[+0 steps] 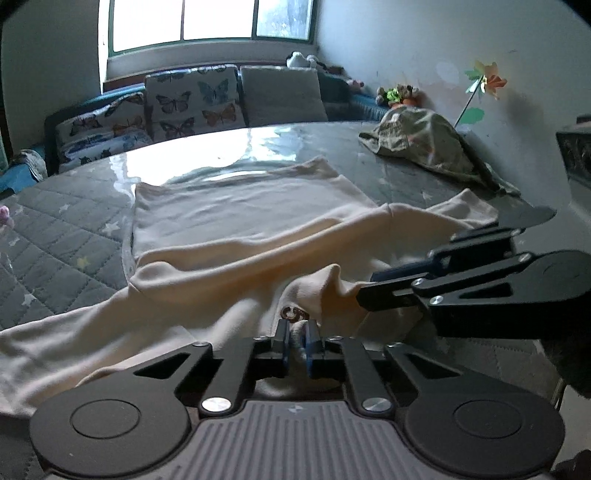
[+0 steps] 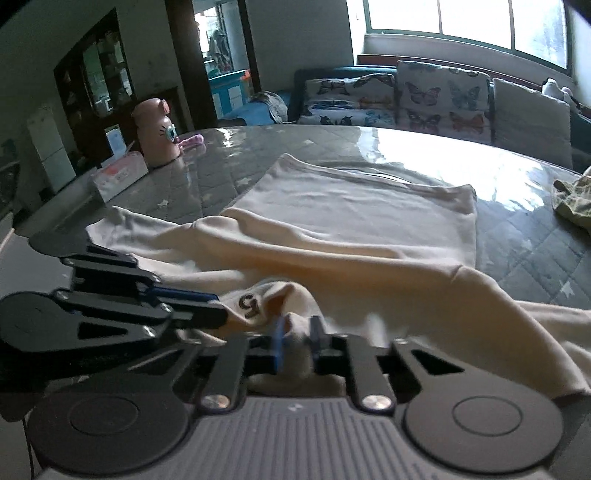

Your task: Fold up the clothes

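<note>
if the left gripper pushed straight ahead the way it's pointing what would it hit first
The left gripper, shut on the cream garment, would probably run first into that garment's raised fold just ahead. Beyond it lies more flat cream cloth on the table. Depth is hard to judge.

Bright window (image 1: 210,22) above a butterfly-cushioned sofa (image 1: 192,101).
</note>
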`<state>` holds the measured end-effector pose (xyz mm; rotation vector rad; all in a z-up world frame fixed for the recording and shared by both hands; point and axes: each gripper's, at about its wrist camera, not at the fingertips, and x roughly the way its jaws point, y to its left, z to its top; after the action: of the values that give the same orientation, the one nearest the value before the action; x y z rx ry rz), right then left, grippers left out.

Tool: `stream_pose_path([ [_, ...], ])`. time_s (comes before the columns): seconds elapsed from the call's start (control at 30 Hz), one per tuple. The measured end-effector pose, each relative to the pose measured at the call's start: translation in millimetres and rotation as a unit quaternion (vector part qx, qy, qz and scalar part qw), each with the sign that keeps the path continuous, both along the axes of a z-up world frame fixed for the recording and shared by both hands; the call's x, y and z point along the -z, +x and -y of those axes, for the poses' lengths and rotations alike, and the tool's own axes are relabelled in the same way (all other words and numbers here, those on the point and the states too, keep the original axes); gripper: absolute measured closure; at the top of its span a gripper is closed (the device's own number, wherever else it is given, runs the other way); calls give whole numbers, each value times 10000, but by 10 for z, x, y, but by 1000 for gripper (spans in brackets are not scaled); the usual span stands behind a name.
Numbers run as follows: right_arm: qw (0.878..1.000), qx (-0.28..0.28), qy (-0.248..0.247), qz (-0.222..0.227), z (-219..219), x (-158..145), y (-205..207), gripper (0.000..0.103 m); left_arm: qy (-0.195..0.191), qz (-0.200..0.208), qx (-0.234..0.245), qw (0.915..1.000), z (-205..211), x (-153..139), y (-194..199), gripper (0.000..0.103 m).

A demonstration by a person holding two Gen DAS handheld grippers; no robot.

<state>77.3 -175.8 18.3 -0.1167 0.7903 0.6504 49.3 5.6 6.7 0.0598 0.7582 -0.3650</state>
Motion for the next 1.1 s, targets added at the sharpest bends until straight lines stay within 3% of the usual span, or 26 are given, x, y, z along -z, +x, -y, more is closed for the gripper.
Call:
stream_pose_path([
  [0.27,9994,-227,171,189,281,-260,-385,99,-35,-22,322,9995,-73,-49,-277,96],
  [0.5,9966,-758,-124,-294,309,-130,-583,99,-73,-51,589,9982,-147,-101,-491,92],
  [0.83,9979,-506,390,-118,406,-388,-341,92,-448,481,426,9969,-316,-483,-357,91],
  [0.97,9990,-447,62,29,250,-254,-242,92,-444,531,366,9969,-237,-470,-172,91],
  [1.1,9981,-587,-122,-166,113,-49,-186,92,-399,297,332,9982,-119,-284,52,91],
])
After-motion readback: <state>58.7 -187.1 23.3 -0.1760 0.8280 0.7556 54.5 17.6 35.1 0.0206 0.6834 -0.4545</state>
